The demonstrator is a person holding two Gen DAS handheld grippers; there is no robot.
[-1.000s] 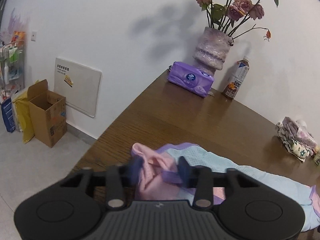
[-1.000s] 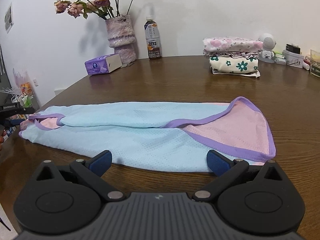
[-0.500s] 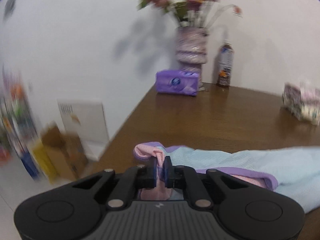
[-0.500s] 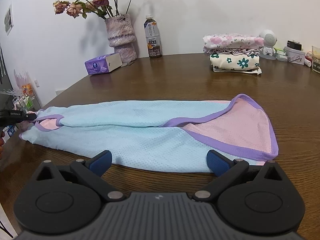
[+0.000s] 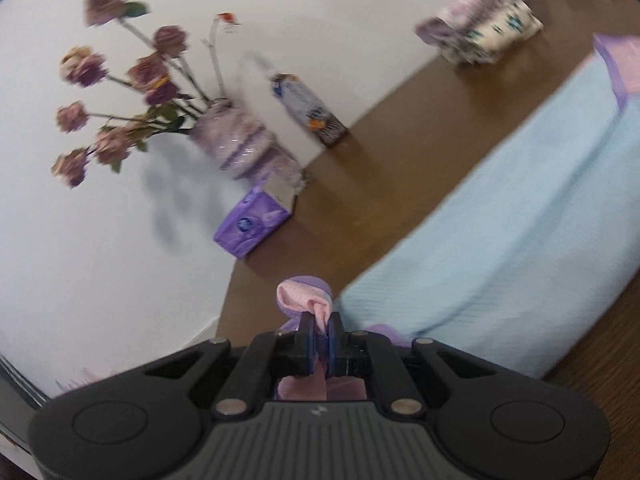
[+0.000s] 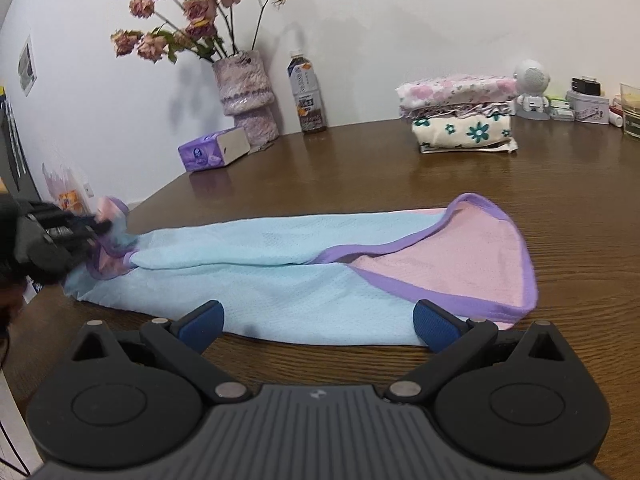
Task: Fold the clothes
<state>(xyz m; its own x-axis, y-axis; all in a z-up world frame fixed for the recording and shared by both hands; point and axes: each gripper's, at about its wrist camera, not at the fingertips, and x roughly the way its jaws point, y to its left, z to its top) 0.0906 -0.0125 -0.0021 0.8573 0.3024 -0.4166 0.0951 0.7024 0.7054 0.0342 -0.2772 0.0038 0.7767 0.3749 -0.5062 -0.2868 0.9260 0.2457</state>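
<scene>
A light blue garment (image 6: 248, 276) with purple trim and pink lining lies stretched across the brown table (image 6: 400, 168). Its right end is turned back and shows pink (image 6: 452, 264). My left gripper (image 5: 322, 330) is shut on the garment's pink and purple left end (image 5: 304, 296), which bunches up between the pads. In the right wrist view the left gripper (image 6: 96, 226) holds that end slightly lifted at the table's left edge. My right gripper (image 6: 318, 318) stands open just in front of the garment's near edge, with nothing between its fingers.
At the back stand a vase of dried roses (image 6: 244, 92), a bottle (image 6: 306, 96) and a purple tissue pack (image 6: 212, 154). A stack of folded clothes (image 6: 460, 116) sits at the back right, with small items (image 6: 580, 100) beyond it.
My left gripper went from open around the garment's left end to shut on it, then rolled and swung sideways, lifting that end. The right gripper has barely shifted.
</scene>
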